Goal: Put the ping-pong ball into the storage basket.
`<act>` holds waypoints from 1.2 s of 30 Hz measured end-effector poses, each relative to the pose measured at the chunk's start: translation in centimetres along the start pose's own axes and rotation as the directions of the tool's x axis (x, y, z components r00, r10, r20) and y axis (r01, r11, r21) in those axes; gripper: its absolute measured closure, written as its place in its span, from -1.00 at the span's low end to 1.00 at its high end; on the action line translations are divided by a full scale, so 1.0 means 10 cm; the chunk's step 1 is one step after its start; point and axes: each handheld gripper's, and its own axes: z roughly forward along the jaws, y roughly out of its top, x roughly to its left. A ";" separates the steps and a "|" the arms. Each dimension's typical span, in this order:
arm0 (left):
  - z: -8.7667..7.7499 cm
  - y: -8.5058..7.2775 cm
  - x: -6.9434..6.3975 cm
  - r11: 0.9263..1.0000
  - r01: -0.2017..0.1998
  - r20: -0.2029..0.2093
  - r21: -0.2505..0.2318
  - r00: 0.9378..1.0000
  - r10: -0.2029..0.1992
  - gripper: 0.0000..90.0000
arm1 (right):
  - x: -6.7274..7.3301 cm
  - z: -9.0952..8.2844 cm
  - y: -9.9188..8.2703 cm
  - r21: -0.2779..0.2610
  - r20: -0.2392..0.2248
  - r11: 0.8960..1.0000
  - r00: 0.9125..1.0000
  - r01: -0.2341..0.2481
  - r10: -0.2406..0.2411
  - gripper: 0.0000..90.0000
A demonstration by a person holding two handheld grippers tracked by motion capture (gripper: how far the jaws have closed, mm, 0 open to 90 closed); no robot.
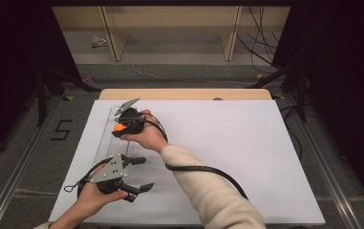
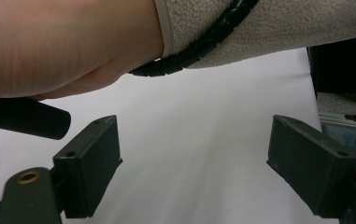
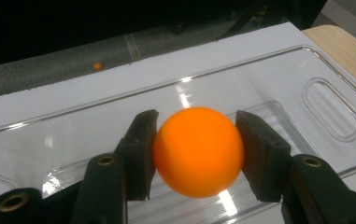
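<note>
Right gripper (image 3: 196,154) clamping an orange ball (image 3: 198,151), both jaws pressing flat against its sides, ball sitting squarely between the pads. Holding it over a clear plastic tray (image 3: 278,88), above the tray's middle; hard to say from this angle whether the ball is touching the tray floor or hanging just above it. In the high view, the same right gripper (image 1: 120,127) reaching across toward the left part of the bench (image 1: 246,143), the ball (image 1: 119,127) glowing orange at its tip, over the tray (image 1: 104,138) lying along the white sheet's left edge.

Left gripper (image 2: 194,163) standing wide open, nothing between the jaws, only bare white bench surface beyond them. Resting near the front left corner in the high view (image 1: 139,174), just beside the tray's near end, pointing toward the right forearm's cream sleeve (image 1: 213,191).
</note>
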 end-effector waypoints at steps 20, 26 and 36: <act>0.00 0.00 0.00 1.000 0.000 0.002 0.001 1.000 0.000 -0.63 | -0.02 0.04 -0.05 0.020 0.001 1.000 1.000 -0.002 0.002 0.13; 0.00 0.00 0.00 1.000 0.000 0.002 0.001 1.000 0.000 -0.63 | -0.01 0.05 -0.05 0.020 0.003 1.000 1.000 -0.001 0.001 0.13; 0.00 0.00 0.00 1.000 0.001 0.002 0.000 1.000 -0.001 -0.63 | -0.01 0.04 -0.05 0.016 0.005 1.000 1.000 -0.001 0.000 0.11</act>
